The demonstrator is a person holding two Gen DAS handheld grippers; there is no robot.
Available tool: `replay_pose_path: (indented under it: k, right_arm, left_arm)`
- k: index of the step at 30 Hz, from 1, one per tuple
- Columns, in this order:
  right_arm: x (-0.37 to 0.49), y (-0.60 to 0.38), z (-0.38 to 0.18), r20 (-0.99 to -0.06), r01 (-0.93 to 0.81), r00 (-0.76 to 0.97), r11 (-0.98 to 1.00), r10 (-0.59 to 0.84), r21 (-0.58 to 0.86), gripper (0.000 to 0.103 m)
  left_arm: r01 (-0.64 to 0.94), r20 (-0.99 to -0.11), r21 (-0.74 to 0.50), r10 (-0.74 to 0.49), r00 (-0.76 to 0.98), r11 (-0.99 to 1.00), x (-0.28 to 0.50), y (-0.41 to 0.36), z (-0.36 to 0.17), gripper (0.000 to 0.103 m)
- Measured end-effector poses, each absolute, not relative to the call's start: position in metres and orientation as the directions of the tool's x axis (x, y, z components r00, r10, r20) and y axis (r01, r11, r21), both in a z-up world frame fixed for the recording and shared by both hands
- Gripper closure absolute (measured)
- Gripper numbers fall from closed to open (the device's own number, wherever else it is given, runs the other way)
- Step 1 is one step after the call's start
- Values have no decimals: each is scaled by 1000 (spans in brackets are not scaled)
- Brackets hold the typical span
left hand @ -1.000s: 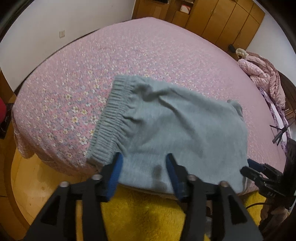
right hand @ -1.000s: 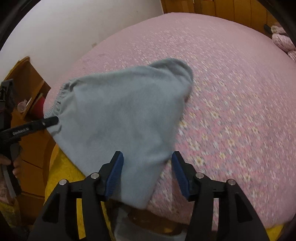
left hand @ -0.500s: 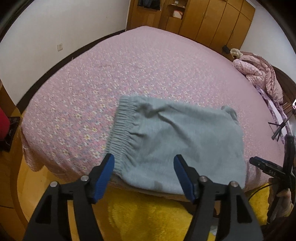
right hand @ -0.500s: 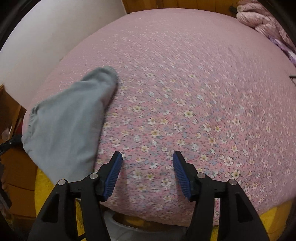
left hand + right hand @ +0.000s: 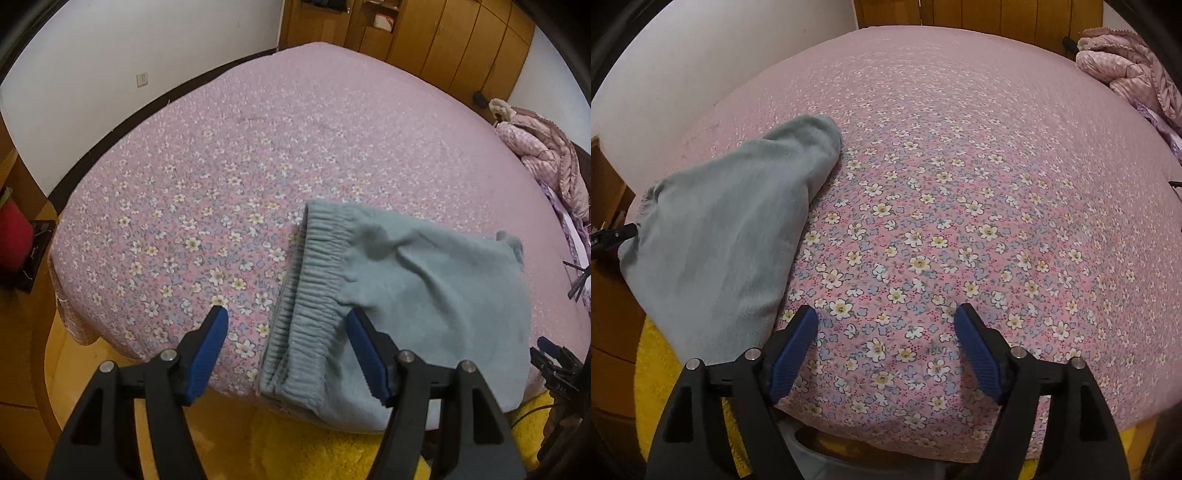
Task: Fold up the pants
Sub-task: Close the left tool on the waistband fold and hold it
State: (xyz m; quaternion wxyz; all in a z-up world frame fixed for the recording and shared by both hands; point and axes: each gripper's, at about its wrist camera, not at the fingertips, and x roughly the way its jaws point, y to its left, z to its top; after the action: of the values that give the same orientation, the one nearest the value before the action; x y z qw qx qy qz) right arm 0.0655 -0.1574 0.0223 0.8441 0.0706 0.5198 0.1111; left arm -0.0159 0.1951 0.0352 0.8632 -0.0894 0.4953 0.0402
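Note:
The grey-green pants (image 5: 413, 295) lie folded into a compact block at the near edge of the pink flowered bed (image 5: 258, 147), elastic waistband to the left. My left gripper (image 5: 286, 314) is open and empty, just above the waistband's near end. In the right wrist view the pants (image 5: 720, 236) lie at the left, their near part hanging over the bed edge. My right gripper (image 5: 886, 314) is open and empty over bare sheet (image 5: 960, 184), to the right of the pants.
A pink quilt (image 5: 543, 155) is heaped at the bed's far right corner. Wooden wardrobes (image 5: 424, 40) line the back wall. A yellow rug (image 5: 314, 450) lies on the wooden floor below the bed edge. A red object (image 5: 13, 229) stands at the left.
Both grippers have drawn away from the pants. The left one swung left, so the pants now sit right of centre. The right one swung right over bare sheet.

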Motion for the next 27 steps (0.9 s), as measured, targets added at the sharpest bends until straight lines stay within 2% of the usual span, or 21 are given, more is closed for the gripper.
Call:
replay_pose_path:
  k: [7,18,27]
  right_arm:
    - [66,-164,21,-856,-114,442,963,268,243,23]
    - [64,-159,17,-855,-125,445,964,265,234,17]
    - [64,-157,16,-857,-134,444,965,262,225,17]
  left_arm:
    - [-144,-870,-131,-44,491,981,-12,191,23,33]
    - [-131,-872,-113,-35,488,985,-5,189,10,25]
    - [-122,-858,-117,-38,512,986,-6,193,6,26]
